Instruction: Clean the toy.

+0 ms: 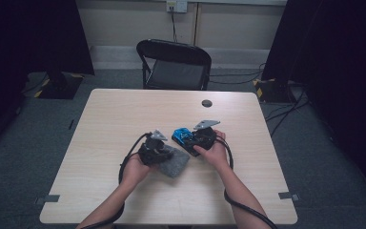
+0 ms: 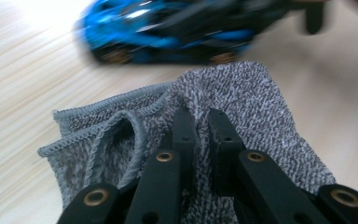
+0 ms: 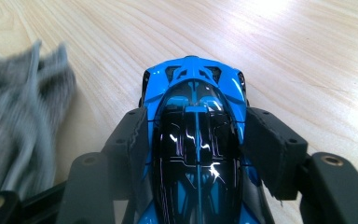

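A blue and black toy car (image 3: 196, 135) sits between the jaws of my right gripper (image 3: 196, 140), which press on both its sides. In the high view the blue toy car (image 1: 183, 135) rests near the table's middle, with my right gripper (image 1: 201, 138) behind it. A grey knitted cloth (image 2: 242, 98) lies folded on the wood, and my left gripper (image 2: 201, 123) is pinched shut on a fold of it. From above, the grey cloth (image 1: 175, 162) lies just right of my left gripper (image 1: 153, 150). The toy car (image 2: 168, 32) shows blurred beyond the cloth.
The light wooden table (image 1: 124, 114) has a small dark round disc (image 1: 207, 103) near its far edge. A black folding chair (image 1: 174, 64) stands behind the table. Cables trail from both grippers toward the near edge.
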Demonstrator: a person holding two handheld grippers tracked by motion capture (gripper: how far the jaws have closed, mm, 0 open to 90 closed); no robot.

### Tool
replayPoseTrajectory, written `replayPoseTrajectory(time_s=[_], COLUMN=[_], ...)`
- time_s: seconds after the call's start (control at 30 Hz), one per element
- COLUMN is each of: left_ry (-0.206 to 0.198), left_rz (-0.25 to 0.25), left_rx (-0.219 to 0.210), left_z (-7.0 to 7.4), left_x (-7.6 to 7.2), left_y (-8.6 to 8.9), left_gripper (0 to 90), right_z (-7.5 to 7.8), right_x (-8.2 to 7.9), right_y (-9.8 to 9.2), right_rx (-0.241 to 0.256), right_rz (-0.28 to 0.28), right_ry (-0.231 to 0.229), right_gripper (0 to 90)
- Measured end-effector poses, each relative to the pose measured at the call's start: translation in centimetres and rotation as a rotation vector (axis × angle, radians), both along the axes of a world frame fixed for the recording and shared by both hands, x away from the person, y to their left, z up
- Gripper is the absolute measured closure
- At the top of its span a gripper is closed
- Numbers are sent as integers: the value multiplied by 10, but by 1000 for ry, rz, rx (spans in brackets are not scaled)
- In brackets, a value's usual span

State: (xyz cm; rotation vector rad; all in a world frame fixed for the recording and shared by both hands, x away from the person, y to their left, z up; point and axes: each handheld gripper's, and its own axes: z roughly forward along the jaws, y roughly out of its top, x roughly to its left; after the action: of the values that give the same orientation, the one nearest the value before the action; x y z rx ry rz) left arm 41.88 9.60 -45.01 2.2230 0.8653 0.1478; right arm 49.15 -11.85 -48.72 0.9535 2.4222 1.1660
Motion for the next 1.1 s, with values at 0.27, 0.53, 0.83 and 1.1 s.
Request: replayPoseTrajectory(time_s=[0.27, 0.53, 0.83, 1.1], left_ry=[-6, -20, -33, -39], left_rz=[-36, 14, 64, 122], left_rx=[54, 80, 117, 133], left_z=[-20, -25, -20, -18], left_x=[5, 21, 28, 39], left_y=[-43, -46, -37, -18], left_gripper=[821, 819, 820, 822], right_z=[0, 1, 2, 2], right_x=[-1, -2, -1, -2], right_y=[-2, -3, -2, -4], right_rx=[1, -7, -18, -17], right_rz=[2, 7, 13, 14], right_ry=[2, 6, 11, 12], right_gripper=[414, 415, 416, 417])
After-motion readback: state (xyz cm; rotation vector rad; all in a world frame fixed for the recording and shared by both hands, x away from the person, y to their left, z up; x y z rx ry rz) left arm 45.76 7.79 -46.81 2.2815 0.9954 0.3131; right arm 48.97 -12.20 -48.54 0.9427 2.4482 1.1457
